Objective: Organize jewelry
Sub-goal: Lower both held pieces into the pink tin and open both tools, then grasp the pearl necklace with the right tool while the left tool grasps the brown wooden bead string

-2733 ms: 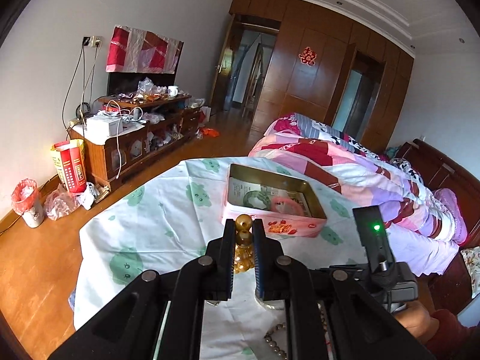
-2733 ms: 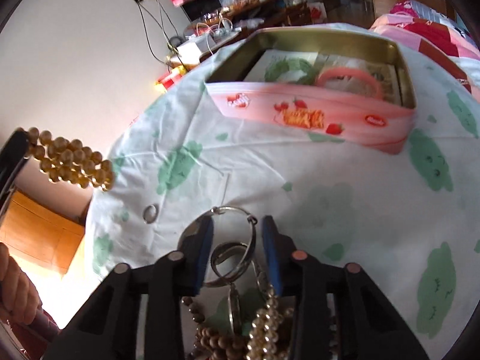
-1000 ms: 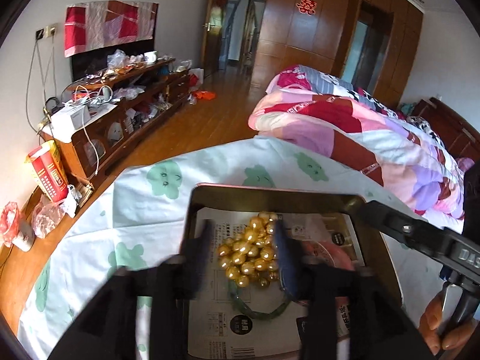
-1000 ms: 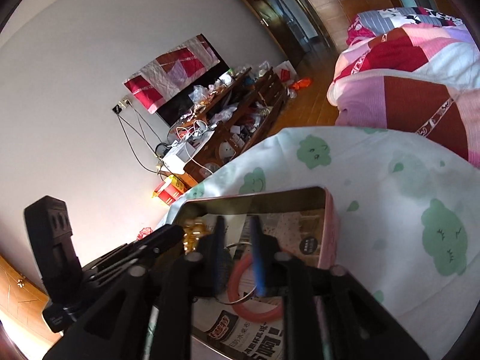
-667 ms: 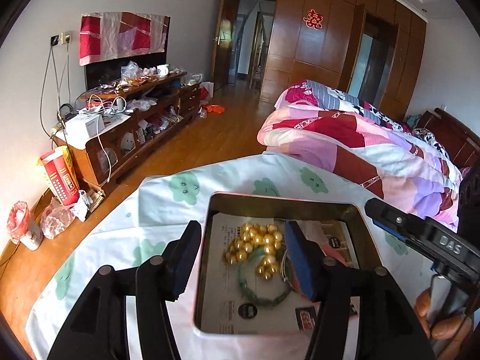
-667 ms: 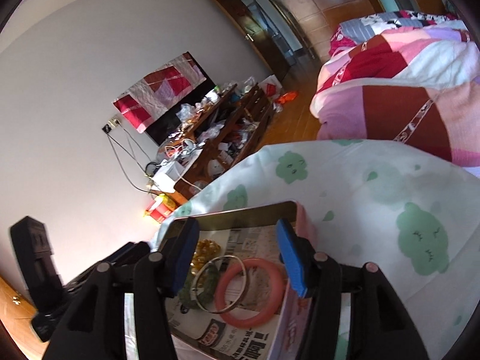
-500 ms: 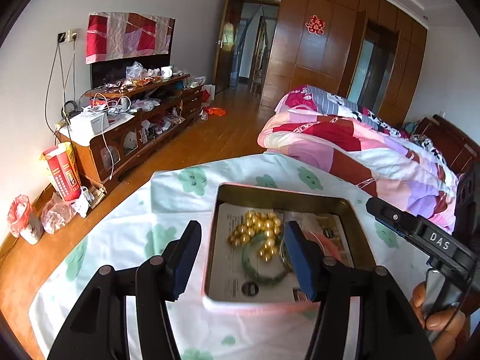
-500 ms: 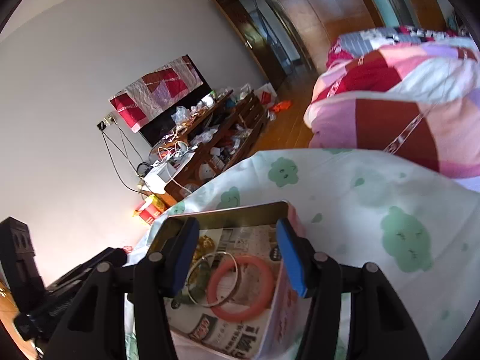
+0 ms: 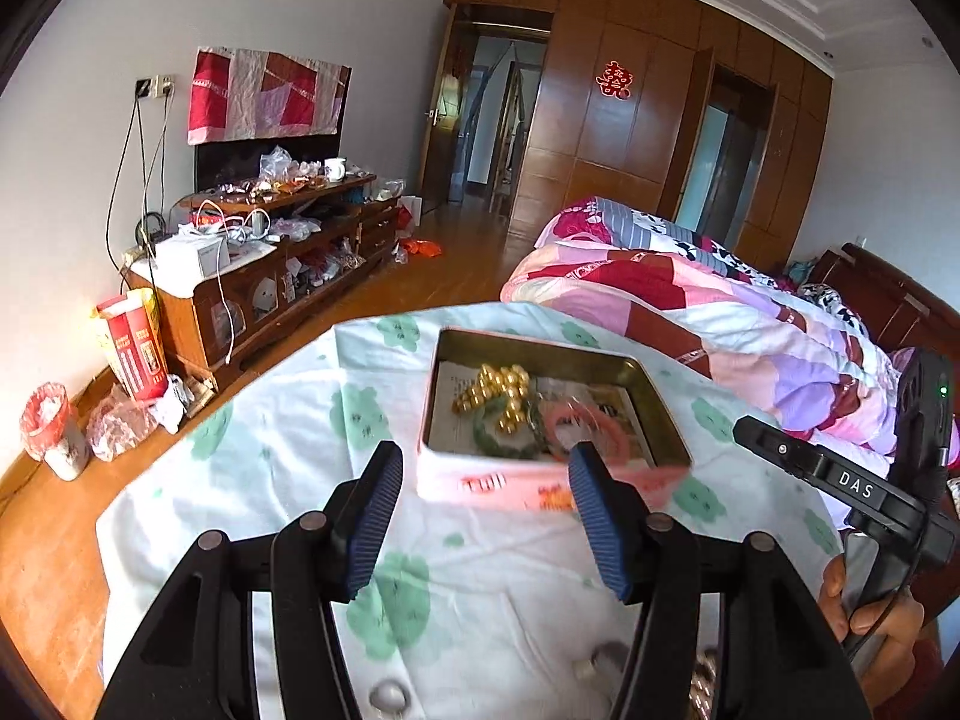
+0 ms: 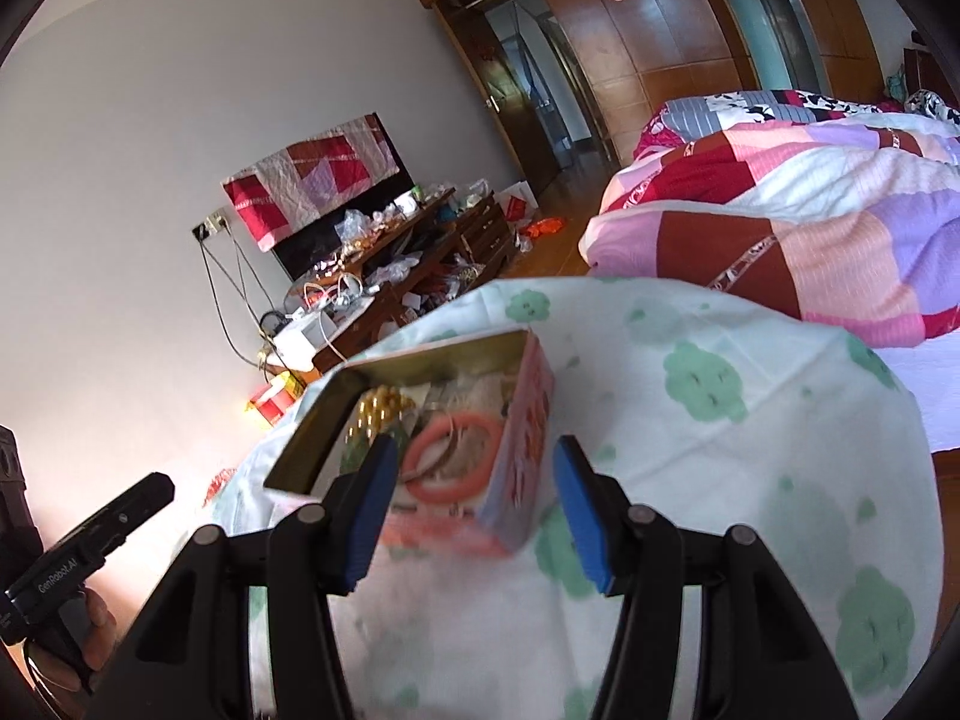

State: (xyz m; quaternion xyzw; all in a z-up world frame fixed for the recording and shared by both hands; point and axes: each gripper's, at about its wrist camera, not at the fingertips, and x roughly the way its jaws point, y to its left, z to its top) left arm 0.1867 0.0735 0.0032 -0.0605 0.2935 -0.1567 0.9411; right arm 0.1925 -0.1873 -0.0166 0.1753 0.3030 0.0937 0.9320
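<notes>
Gold beads (image 9: 497, 391) and bangles are seen in the tin (image 9: 549, 483); both tools are spread, empty; small pieces (image 9: 384, 693) are left on the table (image 9: 288, 462).

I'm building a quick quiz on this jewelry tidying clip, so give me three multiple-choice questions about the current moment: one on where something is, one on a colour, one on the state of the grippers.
1. Where does the gold bead bracelet lie?
A. on the tablecloth beside the tin
B. inside the pink tin
C. between the left gripper's fingers

2. What colour is the plain bangle lying in the pink tin?
A. coral pink
B. blue
C. black

3. How do the left gripper and right gripper stand?
A. both shut on jewelry
B. only the right one is open
C. both open and empty

Answers:
1. B, the gold beads rest on the paper lining inside the tin, next to a green bead bracelet.
2. A, both views show a coral pink ring.
3. C, each pair of blue pads stands wide apart with nothing between them.
</notes>
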